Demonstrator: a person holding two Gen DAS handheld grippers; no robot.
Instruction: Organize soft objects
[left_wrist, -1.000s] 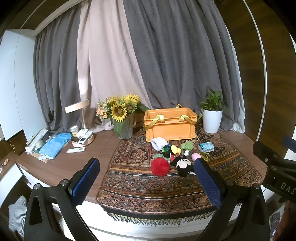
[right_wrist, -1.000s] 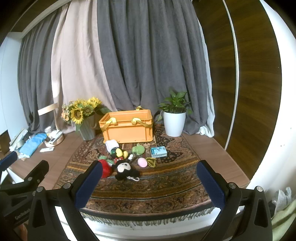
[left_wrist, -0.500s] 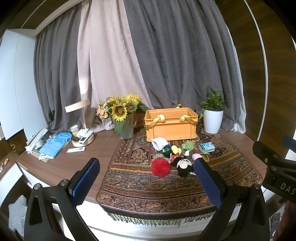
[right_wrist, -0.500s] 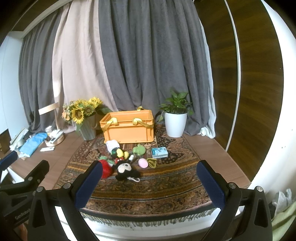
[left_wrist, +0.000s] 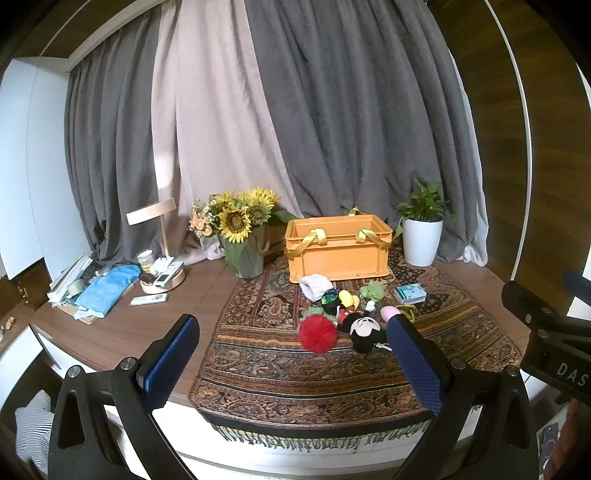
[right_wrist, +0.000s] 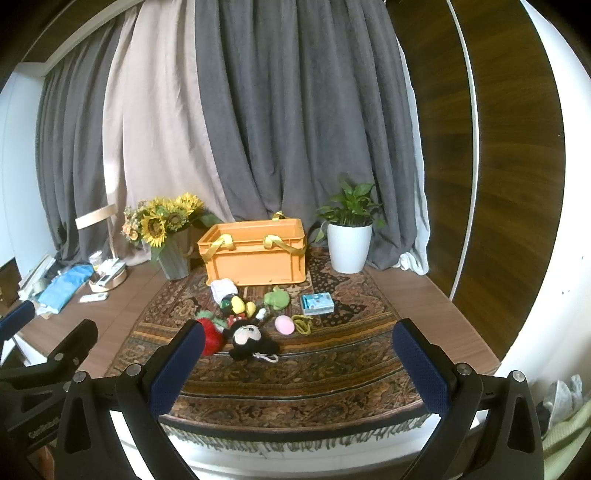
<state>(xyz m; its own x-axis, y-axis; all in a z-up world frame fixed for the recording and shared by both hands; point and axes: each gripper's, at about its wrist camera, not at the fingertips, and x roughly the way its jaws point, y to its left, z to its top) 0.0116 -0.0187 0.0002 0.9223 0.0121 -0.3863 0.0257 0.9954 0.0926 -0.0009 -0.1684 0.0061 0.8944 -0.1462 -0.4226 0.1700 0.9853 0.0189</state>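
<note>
An orange crate with yellow straps stands at the back of a patterned rug. In front of it lie soft toys: a red pompom, a black mouse plush, a green frog, a pink ball, a white cloth and a yellow-and-black toy. My left gripper and right gripper are both open and empty, held before the table's front edge, well short of the toys.
A sunflower vase stands left of the crate, a white plant pot to its right. A small blue box lies on the rug. A lamp, remotes and blue cloth clutter the table's left side.
Both views have shifted very slightly; the toys and crate have not moved and both grippers stay open.
</note>
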